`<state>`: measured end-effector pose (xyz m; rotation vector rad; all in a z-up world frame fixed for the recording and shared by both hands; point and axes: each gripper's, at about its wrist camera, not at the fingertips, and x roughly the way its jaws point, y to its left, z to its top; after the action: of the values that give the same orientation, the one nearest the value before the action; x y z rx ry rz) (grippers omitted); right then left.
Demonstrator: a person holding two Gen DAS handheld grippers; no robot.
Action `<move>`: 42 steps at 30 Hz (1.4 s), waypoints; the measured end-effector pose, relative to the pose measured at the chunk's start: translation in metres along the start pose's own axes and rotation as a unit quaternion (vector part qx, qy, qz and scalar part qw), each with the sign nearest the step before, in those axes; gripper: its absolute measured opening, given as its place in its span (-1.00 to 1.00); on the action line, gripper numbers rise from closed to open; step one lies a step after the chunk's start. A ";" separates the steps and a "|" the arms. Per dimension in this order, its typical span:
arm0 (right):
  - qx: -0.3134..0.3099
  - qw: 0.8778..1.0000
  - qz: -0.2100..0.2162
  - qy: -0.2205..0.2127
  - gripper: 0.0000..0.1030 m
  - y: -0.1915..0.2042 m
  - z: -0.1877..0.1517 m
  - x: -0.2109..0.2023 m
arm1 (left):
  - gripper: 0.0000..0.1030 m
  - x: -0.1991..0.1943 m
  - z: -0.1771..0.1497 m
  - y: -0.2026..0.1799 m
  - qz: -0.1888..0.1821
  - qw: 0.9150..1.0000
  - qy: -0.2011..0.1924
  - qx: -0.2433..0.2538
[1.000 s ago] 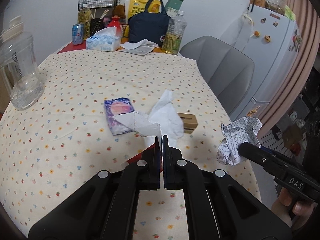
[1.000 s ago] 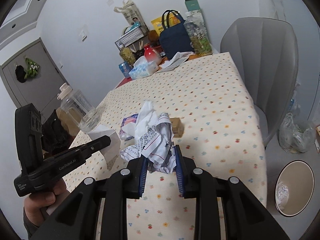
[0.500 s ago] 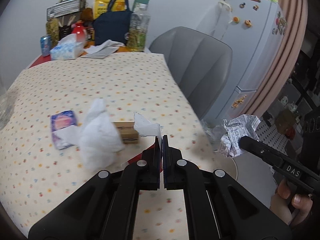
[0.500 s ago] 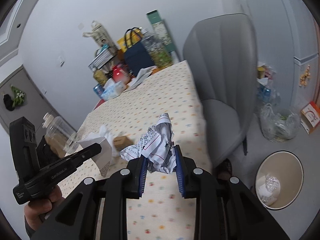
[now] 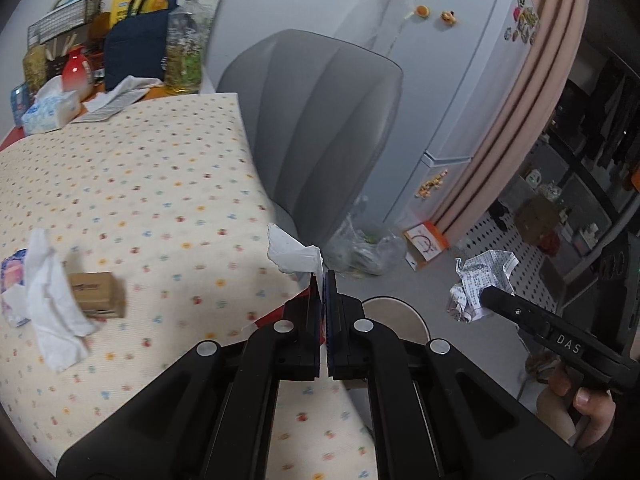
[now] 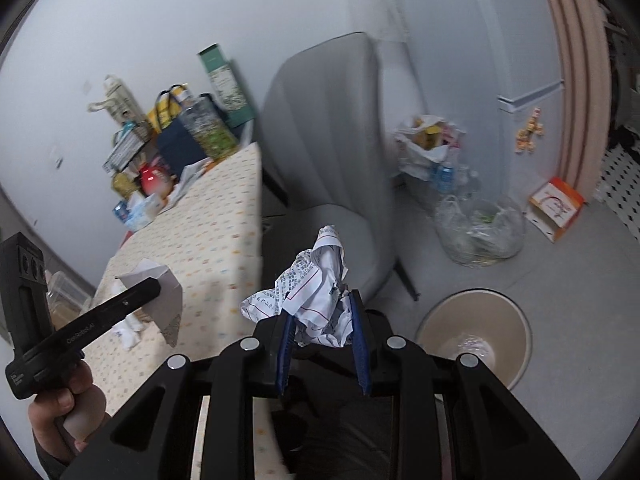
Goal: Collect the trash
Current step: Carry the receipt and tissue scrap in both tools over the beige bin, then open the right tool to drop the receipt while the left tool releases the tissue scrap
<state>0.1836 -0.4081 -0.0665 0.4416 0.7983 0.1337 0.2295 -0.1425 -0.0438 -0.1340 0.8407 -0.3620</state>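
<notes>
While the left gripper (image 5: 323, 280) hangs past the corner of the table (image 5: 132, 184), its fingers are pressed together on a thin scrap of white paper (image 5: 294, 257), which sticks up and to the left from the tips. In the right wrist view the same scrap shows as a folded white sheet at the tip of that gripper, over the table's near edge. The right gripper (image 6: 322, 312) pinches a crumpled printed paper (image 6: 316, 296) between its blue-padded fingers (image 6: 285, 340), which stand a little apart around the wad. That wad is held in the air, off the table, in front of the grey chair (image 6: 328, 140) and to the left of the round beige bin (image 6: 476, 336) on the floor. The bin has something clear and crinkled at its bottom. A clear plastic bag (image 6: 480, 232) with rubbish sits on the floor beyond the bin, near an orange and white box (image 6: 556, 208).

On the flower-dotted cloth of the table lie a crumpled white tissue (image 5: 52, 296), a small brown carton (image 5: 96, 294) touching it, and a purple packet (image 5: 10, 272) partly under the tissue. A tissue box (image 5: 50, 110), a dark blue bag (image 5: 138, 50) and a bottle (image 5: 186, 56) stand at the far end. A white fridge (image 5: 460, 80) with magnets stands behind the chair.
</notes>
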 end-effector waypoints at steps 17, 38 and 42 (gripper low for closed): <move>0.070 0.997 -0.031 0.014 -0.49 -0.099 -0.009 0.019 | -0.94 0.069 -0.002 -0.075 -0.008 0.997 0.059 0.046; 0.117 0.992 -0.049 0.023 0.34 -0.155 -0.019 0.055 | -0.94 0.116 -0.012 -0.103 0.008 0.992 0.106 0.063; 0.124 0.991 -0.052 0.015 0.38 -0.163 -0.021 0.041 | -0.94 0.125 -0.014 -0.118 -0.005 0.990 0.117 0.075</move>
<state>0.1889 -0.5364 -0.1768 0.6314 0.8706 -0.0569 0.2648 -0.2977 -0.1107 0.0450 1.0405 -0.4537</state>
